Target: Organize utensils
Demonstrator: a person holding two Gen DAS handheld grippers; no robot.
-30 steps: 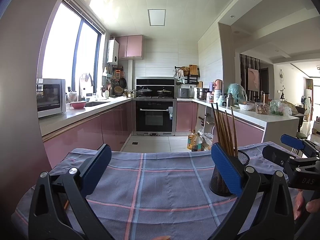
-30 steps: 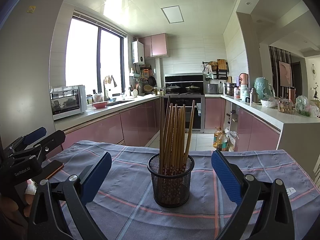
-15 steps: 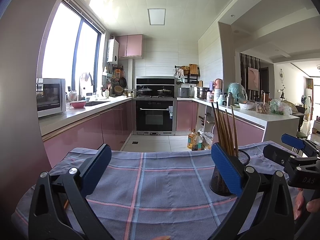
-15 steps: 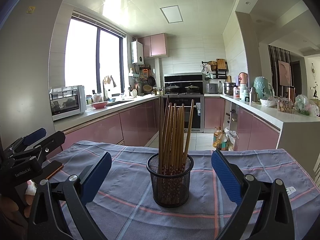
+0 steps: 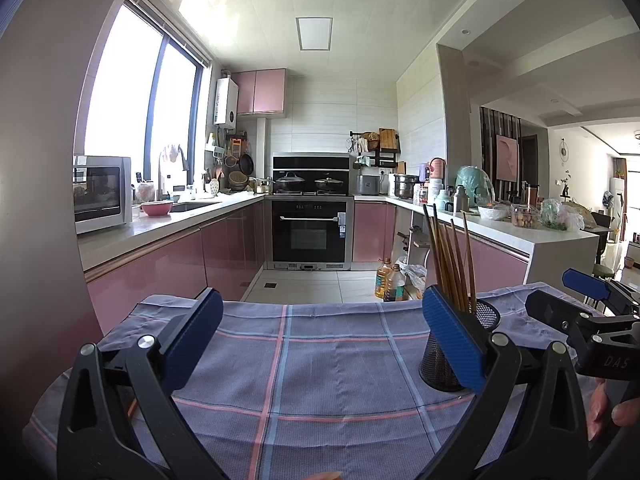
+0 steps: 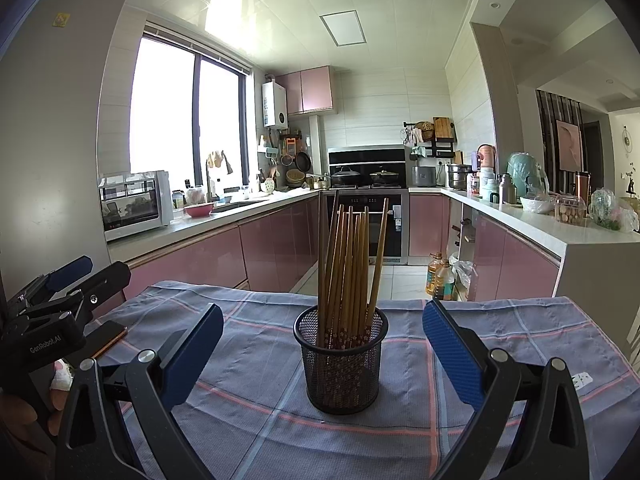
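- Left wrist view: left gripper (image 5: 318, 340) hovers over the checked cloth (image 5: 320, 360) on the worktop, jaws spread wide with nothing between them. The mesh holder (image 5: 486, 318) stands off to the right, half hidden behind the right-hand blue pad, with chopsticks (image 5: 450, 258) fanning out of its top. The right gripper (image 5: 588, 304) shows at the far right edge, a hand gripping its handle.
- Right wrist view: right gripper (image 6: 322, 348), jaws likewise released and empty, faces the mesh holder (image 6: 341, 364) squarely; it sits upright near the middle of the cloth (image 6: 500, 320), between the two pads but apart from both. The chopsticks (image 6: 352, 256) lean loosely inside. The left gripper (image 6: 60, 284) is at the left edge, near a phone-like slab (image 6: 106, 334) on the cloth.
- Handling, as a judgement: the chopsticks look light, stiff and smooth, likely to slip or rattle; pinching one in its upper half, above the rim, seems safest. The holder looks light and tippable, so a sideways pull could topple it.
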